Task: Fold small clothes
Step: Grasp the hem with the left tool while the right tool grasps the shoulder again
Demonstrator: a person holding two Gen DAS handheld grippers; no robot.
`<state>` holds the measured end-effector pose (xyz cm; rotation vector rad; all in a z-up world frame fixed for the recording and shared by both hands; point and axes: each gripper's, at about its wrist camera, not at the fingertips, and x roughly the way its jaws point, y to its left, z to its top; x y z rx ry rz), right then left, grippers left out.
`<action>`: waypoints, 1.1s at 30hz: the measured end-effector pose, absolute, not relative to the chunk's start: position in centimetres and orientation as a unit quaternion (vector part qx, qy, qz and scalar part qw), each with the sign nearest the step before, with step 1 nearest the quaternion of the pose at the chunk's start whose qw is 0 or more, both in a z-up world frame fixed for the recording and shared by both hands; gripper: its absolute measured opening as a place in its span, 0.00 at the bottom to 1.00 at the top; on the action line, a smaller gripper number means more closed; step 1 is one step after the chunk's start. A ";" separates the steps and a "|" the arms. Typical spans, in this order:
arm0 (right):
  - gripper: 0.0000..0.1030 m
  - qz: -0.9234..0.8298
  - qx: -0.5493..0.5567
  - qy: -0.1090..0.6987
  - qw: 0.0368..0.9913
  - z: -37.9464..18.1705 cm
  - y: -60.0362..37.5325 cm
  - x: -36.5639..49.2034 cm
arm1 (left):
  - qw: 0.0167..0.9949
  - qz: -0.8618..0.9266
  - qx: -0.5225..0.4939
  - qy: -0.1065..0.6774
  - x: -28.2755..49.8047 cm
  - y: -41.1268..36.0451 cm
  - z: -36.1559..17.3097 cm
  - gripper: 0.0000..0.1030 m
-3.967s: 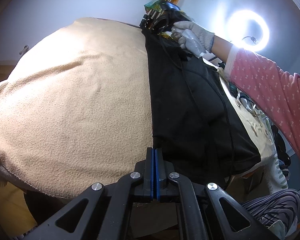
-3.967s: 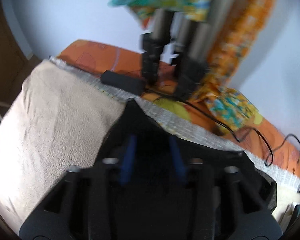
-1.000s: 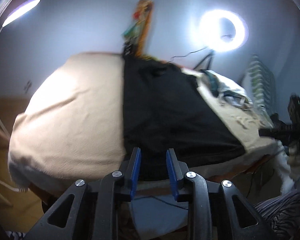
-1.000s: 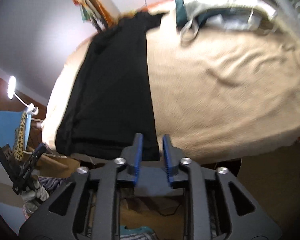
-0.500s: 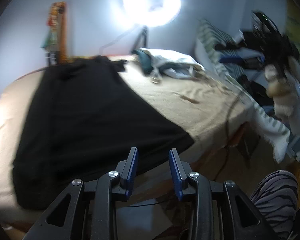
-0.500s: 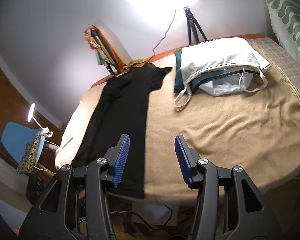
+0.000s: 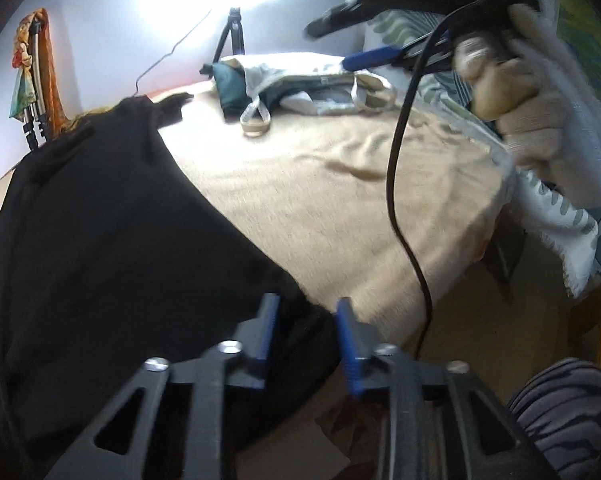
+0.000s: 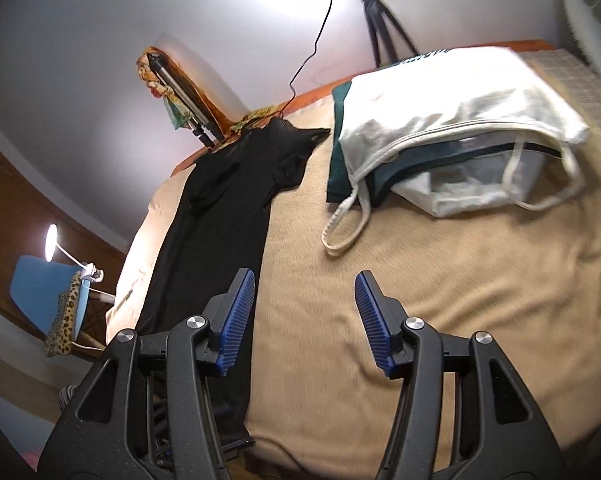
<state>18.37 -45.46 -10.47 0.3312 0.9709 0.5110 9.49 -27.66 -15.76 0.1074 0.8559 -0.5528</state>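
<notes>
Left gripper (image 7: 305, 330): four seconds ago its blue pads were pressed tight together at the near edge of the black garment (image 7: 112, 232). Now they stand apart with nothing between them, over the garment's near corner.

Right gripper (image 8: 304, 316): it was far away at the top end of the black garment (image 8: 220, 216), near the tripod legs. Now it is pulled back over the tan blanket (image 8: 440, 280), and its pads are wider apart than a second ago.

Right hand (image 7: 516, 92): now big and close in the left view, up high.
</notes>
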 end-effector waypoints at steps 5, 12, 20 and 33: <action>0.54 0.280 0.173 0.480 0.813 -13.0 -41.9 23.3 | 0.857 -0.278 -0.035 0.432 11.3 -25.0 -15.6 0.04; 0.54 0.296 0.168 0.517 0.786 -17.4 -34.6 30.4 | 0.856 -0.266 -0.100 0.431 12.3 -20.3 -13.8 0.04; 0.41 0.229 0.255 0.508 0.790 -19.4 -33.3 36.1 | 0.852 -0.229 -0.174 0.437 12.7 -16.7 -13.6 0.03; 0.06 0.217 0.094 0.470 0.850 -12.4 -25.9 35.7 | 0.875 -0.200 -0.209 0.387 7.7 -11.8 -11.5 0.03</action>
